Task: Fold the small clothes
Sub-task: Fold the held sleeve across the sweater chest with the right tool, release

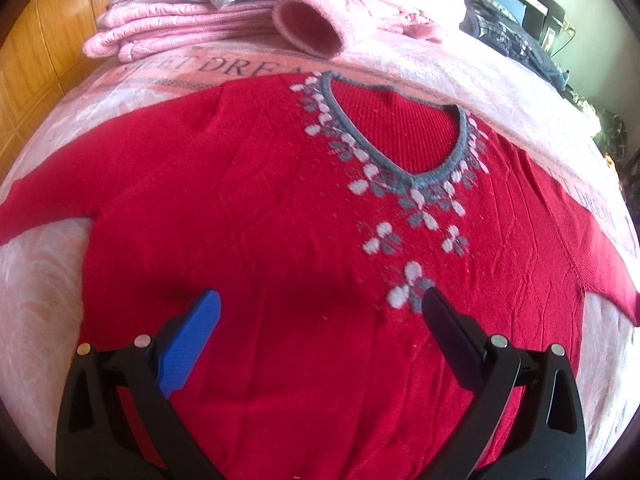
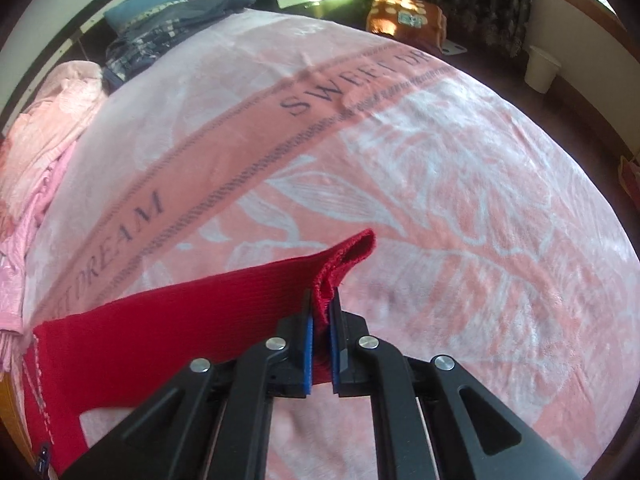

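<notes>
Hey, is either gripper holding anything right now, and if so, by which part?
The right gripper is shut on the red sweater, pinching the cuff end of one sleeve. The left gripper is open above the sweater, holding nothing.

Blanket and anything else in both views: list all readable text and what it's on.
"SWEET DR", cut off at a fold: pink band of the blanket, right wrist view.
"T DREAM", start hidden: same band, lower left.
"SWEET DREA", partly blurred: blanket band behind the red sweater, left wrist view.
"DREAM", blurred: band at the right edge, left wrist view.
Label on the orange bundle: too small to read.
</notes>
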Available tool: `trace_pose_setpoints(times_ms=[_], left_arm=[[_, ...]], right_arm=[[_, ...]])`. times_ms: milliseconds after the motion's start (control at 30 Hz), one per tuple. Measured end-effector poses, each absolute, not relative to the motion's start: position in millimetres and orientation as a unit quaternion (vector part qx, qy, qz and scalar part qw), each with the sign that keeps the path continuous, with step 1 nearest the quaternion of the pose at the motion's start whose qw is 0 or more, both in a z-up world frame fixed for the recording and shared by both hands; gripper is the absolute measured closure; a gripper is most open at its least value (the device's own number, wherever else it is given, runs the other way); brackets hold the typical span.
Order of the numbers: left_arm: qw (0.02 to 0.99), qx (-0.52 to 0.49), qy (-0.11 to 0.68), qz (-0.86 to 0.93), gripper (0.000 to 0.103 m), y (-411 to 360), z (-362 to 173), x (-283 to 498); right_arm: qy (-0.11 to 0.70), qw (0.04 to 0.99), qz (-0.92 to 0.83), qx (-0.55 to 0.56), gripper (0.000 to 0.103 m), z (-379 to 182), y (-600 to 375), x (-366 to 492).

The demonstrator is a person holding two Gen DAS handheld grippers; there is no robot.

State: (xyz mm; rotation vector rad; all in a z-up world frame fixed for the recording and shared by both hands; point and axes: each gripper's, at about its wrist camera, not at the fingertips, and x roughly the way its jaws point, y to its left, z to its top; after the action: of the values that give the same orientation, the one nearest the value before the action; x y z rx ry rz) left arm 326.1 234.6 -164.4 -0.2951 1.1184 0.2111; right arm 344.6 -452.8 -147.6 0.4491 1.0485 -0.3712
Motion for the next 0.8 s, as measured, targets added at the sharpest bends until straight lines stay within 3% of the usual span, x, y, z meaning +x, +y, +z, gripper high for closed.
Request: trace_pose_setpoints(times_ms=[267,567,800], left_arm=[[0.843,-0.131,0.513,0.093,0.003,255,-150,327],[0.845,-0.134,0.512,0.078,0.003,268,-150,324],[0.845,-0.137,0.514,0.056,0.003,263,-152,326]], right_arm=[[0.489,0.864,-0.056,0.108,0.097,-105,-277,387],[0.496,0.856,0.1,0.108,0.097,-129,-83,412],[0.523,0.832,0.149,0.107,0.094,-164,6,427]])
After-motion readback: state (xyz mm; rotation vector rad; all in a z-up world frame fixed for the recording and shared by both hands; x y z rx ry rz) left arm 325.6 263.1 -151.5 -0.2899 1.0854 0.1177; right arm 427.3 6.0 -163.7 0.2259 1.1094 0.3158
